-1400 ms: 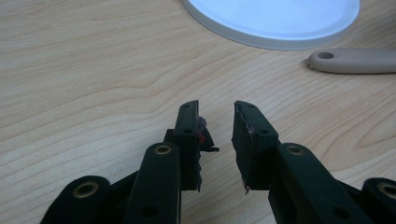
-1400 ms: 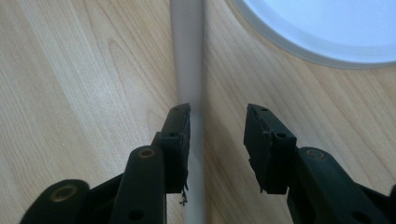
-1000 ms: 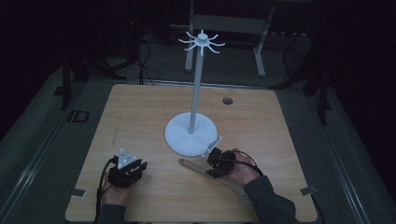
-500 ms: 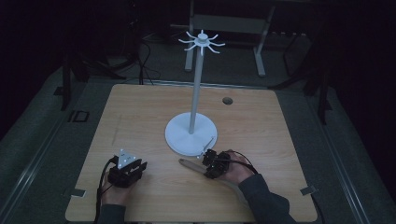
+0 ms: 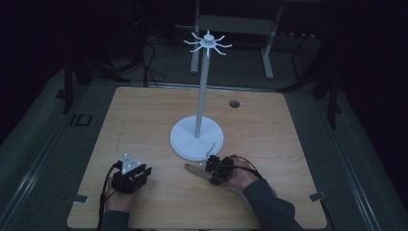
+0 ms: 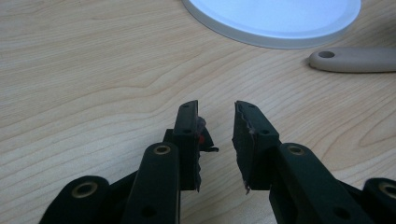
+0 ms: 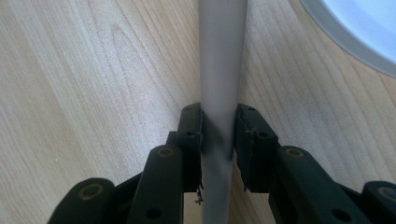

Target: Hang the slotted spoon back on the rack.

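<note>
Right gripper clamps the utensil handle at lower centre of the high view, just beside the white stand base. Left gripper rests parted, holding nothing, at lower left.

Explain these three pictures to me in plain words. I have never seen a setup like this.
There is no robot arm here: a person sits at a wooden table and holds a two-jaw gripper in each hand.

The high view looks down from above the person's side. It shows the left gripper low on the table, the right gripper beside a white stand, a round base with a tall pole and hooks on top.

The other two pictures come from cameras riding on the grippers, looking along their black jaws.

In the left gripper view, the jaws stand apart with nothing between them, over the table; the stand's base and the end of a beige handle lie ahead.

In the right gripper view, the jaws are closed on that handle, a long utensil lying on the table.
</note>
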### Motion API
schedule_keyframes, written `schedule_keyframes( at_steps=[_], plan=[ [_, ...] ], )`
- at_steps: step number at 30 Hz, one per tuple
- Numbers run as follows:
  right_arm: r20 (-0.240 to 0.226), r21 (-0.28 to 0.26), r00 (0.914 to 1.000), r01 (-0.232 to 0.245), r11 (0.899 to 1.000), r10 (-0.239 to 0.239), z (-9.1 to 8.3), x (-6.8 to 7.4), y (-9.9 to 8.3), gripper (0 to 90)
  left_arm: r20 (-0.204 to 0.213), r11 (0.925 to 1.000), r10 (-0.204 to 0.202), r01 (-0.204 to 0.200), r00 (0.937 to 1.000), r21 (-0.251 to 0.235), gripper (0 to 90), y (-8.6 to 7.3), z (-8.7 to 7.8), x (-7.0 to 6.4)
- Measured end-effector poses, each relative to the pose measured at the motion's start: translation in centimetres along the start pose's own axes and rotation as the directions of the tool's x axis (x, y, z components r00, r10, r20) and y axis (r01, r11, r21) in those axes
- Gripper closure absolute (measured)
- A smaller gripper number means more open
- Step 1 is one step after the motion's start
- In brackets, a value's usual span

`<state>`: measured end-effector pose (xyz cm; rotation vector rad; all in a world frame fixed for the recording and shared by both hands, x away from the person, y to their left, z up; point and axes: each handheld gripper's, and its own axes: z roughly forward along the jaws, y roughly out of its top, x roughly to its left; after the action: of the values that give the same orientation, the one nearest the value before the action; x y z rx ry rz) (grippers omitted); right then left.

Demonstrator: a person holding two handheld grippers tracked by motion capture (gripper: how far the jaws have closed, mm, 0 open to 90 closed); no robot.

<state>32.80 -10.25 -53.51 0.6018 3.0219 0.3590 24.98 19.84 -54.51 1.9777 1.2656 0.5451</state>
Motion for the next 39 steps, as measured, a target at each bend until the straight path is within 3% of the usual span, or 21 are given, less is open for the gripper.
schedule_keyframes(
  at_steps=[7, 18, 30, 39],
  plan=[
    [0.015, -0.004, 0.9998, 0.013, 1.000, -0.013, -0.1, 0.2, -0.1, 74.1, 0.000, 1.0000, 0.000, 0.000, 1.0000, 0.000, 71.4, 0.0, 0.0, 0.0],
    [0.021, -0.053, 0.9996, 0.021, 0.998, -0.020, -0.8, 0.4, -0.6, 74.2, -0.001, 1.0000, -0.004, 0.004, 1.0000, -0.001, 71.4, 0.0, 0.1, 0.0],
    [0.032, -0.131, 0.9991, -0.023, 0.991, 0.027, -2.3, -0.2, -1.4, 74.1, -0.004, 1.0000, -0.005, 0.005, 1.0000, -0.003, 70.7, -0.1, 0.1, 0.0],
    [0.044, -0.252, 0.9968, -0.053, 0.966, 0.066, -4.6, -0.7, -2.3, 74.0, -0.004, 1.0000, -0.007, 0.007, 1.0000, -0.003, 70.5, 0.0, 0.2, 0.0]
  ],
)
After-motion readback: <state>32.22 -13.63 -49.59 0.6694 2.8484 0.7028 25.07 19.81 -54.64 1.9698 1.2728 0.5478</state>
